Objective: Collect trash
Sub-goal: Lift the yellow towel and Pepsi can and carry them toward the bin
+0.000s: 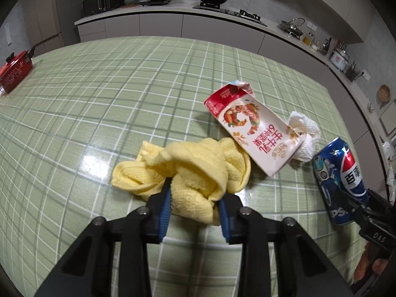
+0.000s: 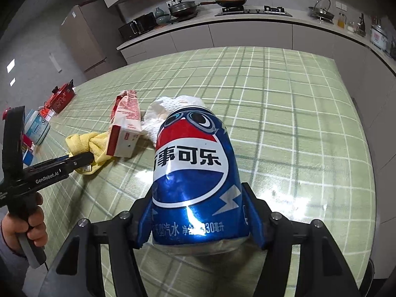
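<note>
My left gripper is shut on a crumpled yellow cloth that lies on the green checked table. A crushed red-and-white milk carton lies just beyond the cloth, with a crumpled white paper towel behind it. My right gripper is shut on a dented blue Pepsi can, which stands upright on the table. The can also shows at the right of the left wrist view. In the right wrist view the carton, the towel and the cloth lie to the left.
A red lidded pot stands at the table's far left edge. A white tub and small packets stand near it. A kitchen counter with a microwave, pans and a stove runs behind the table.
</note>
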Motion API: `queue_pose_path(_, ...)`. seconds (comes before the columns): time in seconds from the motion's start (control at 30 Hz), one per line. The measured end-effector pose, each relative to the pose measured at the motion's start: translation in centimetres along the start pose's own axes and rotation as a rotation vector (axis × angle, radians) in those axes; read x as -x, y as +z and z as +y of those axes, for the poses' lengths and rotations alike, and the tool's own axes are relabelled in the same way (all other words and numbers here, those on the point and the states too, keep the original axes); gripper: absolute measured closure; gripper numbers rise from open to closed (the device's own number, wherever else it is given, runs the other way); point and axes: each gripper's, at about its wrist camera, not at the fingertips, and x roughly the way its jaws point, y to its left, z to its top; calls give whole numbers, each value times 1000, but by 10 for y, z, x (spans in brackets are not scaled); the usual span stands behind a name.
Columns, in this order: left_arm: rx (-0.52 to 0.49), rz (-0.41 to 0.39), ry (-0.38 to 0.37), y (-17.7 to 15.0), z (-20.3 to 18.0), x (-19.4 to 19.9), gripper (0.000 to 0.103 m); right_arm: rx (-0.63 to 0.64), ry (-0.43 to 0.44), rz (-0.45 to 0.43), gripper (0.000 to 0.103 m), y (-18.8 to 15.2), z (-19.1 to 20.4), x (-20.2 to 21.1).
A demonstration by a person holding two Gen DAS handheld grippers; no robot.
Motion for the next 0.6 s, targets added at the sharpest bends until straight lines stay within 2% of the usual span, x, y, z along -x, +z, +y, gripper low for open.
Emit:
queue_pose_path(0.27, -16, -23, -70, -19, 3, 34, 70, -62, -7, -48, 39, -18, 5, 30)
queue_pose_path(0.6, -168, -63, -187, -39, -25, 77, 70, -180, -64, -123, 39, -61, 13, 81)
